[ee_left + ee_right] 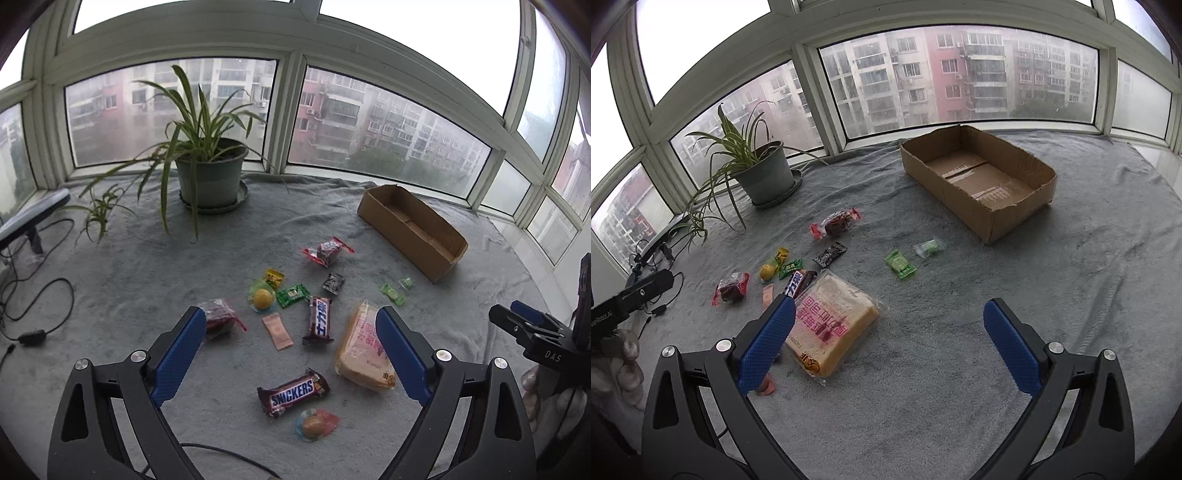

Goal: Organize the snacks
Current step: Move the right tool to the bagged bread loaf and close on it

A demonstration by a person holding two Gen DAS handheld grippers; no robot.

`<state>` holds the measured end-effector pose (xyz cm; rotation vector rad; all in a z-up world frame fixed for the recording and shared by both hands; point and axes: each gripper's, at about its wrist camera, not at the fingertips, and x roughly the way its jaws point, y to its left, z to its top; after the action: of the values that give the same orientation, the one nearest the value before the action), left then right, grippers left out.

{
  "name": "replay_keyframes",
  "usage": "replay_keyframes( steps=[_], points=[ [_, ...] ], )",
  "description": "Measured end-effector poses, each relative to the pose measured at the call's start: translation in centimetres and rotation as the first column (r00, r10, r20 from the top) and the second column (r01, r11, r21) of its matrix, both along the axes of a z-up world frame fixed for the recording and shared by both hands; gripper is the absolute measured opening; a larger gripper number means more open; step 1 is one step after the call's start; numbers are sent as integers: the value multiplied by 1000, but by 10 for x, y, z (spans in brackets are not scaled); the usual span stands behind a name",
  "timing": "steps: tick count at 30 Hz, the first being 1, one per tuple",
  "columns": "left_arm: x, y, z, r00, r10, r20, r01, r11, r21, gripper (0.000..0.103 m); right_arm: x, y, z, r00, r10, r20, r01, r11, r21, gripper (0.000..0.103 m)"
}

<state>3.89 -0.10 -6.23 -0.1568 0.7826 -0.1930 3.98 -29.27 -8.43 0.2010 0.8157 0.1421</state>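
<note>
Several snacks lie scattered on a grey blanket [147,280]. A Snickers bar [293,391] lies nearest my left gripper [291,354], which is open and empty above the snacks. A wrapped bread slice [364,350] [831,325] lies to its right. A second chocolate bar [319,320], a pink sachet [277,331], jelly cups [263,298] and green candies [900,264] lie around. An empty cardboard box [979,181] [410,230] stands at the back right. My right gripper [890,343] is open and empty, just right of the bread.
A potted spider plant [210,173] stands at the back left by the windows. Cables and a black adapter [33,338] lie at the left edge beside a lamp-like device [29,218]. The right gripper also shows in the left wrist view [524,317].
</note>
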Motion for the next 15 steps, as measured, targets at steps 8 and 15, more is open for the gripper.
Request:
replay_keyframes(
  steps=[8, 15],
  points=[
    [15, -12, -29, 989, -93, -111, 85, 994, -75, 80, 23, 12, -40, 992, 64, -111, -51, 992, 116, 103],
    [30, -32, -50, 964, -190, -189, 171, 979, -114, 62, 39, 19, -69, 973, 123, -196, -82, 976, 204, 93]
  ],
)
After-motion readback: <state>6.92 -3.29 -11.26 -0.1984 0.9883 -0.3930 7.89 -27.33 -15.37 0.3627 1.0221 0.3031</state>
